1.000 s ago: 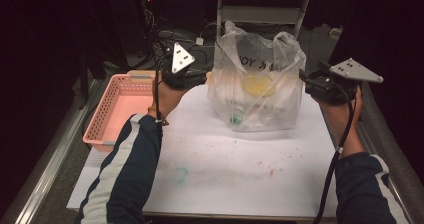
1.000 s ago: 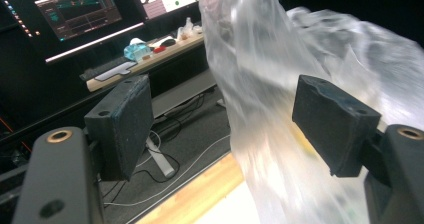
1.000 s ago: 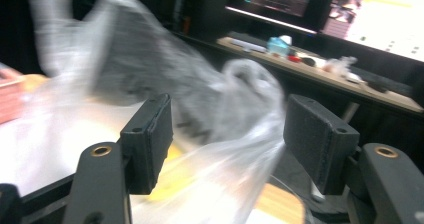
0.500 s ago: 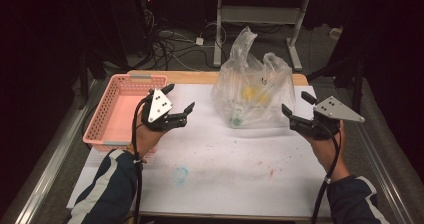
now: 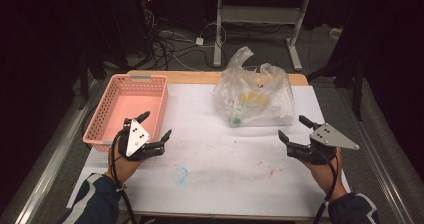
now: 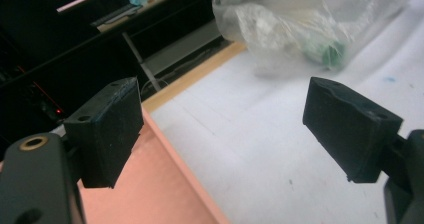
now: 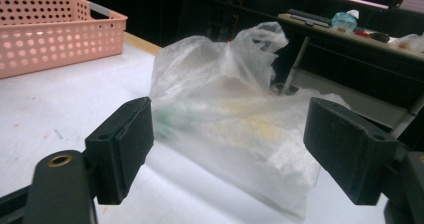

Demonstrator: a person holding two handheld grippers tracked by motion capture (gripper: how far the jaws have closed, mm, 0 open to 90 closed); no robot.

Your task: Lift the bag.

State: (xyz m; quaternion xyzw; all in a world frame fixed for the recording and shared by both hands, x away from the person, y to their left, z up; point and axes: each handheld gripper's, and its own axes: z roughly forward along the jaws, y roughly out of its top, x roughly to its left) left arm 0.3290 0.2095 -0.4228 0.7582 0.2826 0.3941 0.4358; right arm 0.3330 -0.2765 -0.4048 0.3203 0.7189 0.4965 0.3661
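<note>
Both grippers have come down and back from the plastic bag (image 5: 253, 100) toward the near side of the table (image 5: 225, 184) since the earlier frames, and the bag, let go, has slumped lower. Jaws of both have just been opening; nothing lies between either pair.

Left gripper (image 5: 156, 130): jaws spread wide, empty, held just beside the near right corner of the pink basket (image 5: 131, 104). In the left gripper view its fingertips (image 6: 107, 131) frame the basket's pink rim and bare white tabletop, the bag farther off.

Right gripper (image 5: 295, 130): jaws spread wide, empty, near the bag's right front corner but apart from it. In the right gripper view the bag (image 7: 235, 114) sits beyond the gap between the fingertips (image 7: 125, 149), untouched.

Containers, count two:
1. One clear plastic bag, crumpled, handles standing up loosely, resting on the white sheet at the far centre-right of the table. Contents seen through the film: something yellow (image 5: 254, 99) near the middle and something green (image 5: 237, 118) at the lower left front edge; further items cannot be made out.
2. One pink perforated basket at the far left, upright, interior bare as far as visible.

Grippers, count two. One faint blue ring mark (image 5: 180, 174) on the sheet near the front edge.
</note>
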